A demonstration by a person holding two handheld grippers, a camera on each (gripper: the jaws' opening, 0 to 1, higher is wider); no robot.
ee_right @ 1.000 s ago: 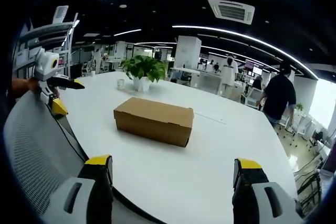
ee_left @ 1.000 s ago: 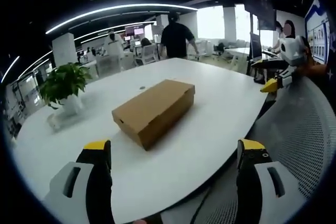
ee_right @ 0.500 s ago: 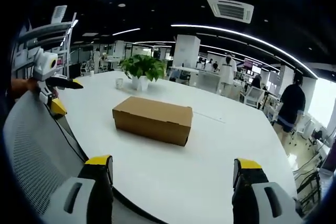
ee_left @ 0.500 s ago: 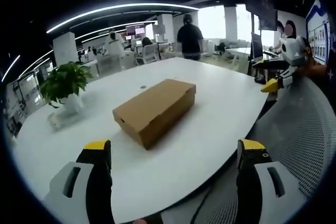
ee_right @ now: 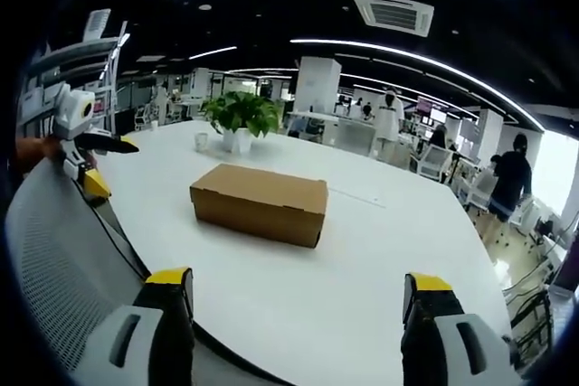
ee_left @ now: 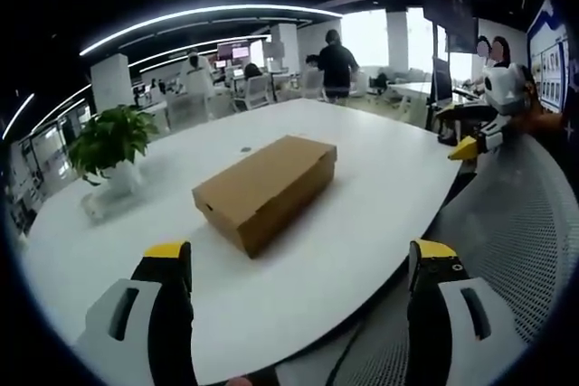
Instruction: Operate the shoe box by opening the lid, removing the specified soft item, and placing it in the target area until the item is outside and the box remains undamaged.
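At the centre of both views lies the box [ee_left: 264,190] [ee_right: 260,202], a plain brown cardboard shoe box with its lid shut, flat on the white table [ee_left: 362,196] [ee_right: 380,259]; no print or label can be read on its visible faces. In the left gripper view it runs diagonally from lower left to upper right of the frame; in the right gripper view it sits just above centre with a long side facing the camera. A potted plant [ee_left: 110,146] [ee_right: 241,117] stands on the table well apart from the box, at the left of the frame in the left gripper view and above the box in the right gripper view. The left gripper [ee_left: 300,264] hangs short of the table edge, its yellow-tipped jaws wide apart with nothing between them; it also appears at the far left of the right gripper view [ee_right: 86,155]. The right gripper [ee_right: 296,294] is likewise back from the box, jaws spread wide and empty, and shows at the far right of the left gripper view [ee_left: 493,115]. A grey mesh chair back [ee_left: 520,223] [ee_right: 54,259] lies below the table edge. People [ee_left: 336,62] [ee_right: 511,183] stand in the office behind.
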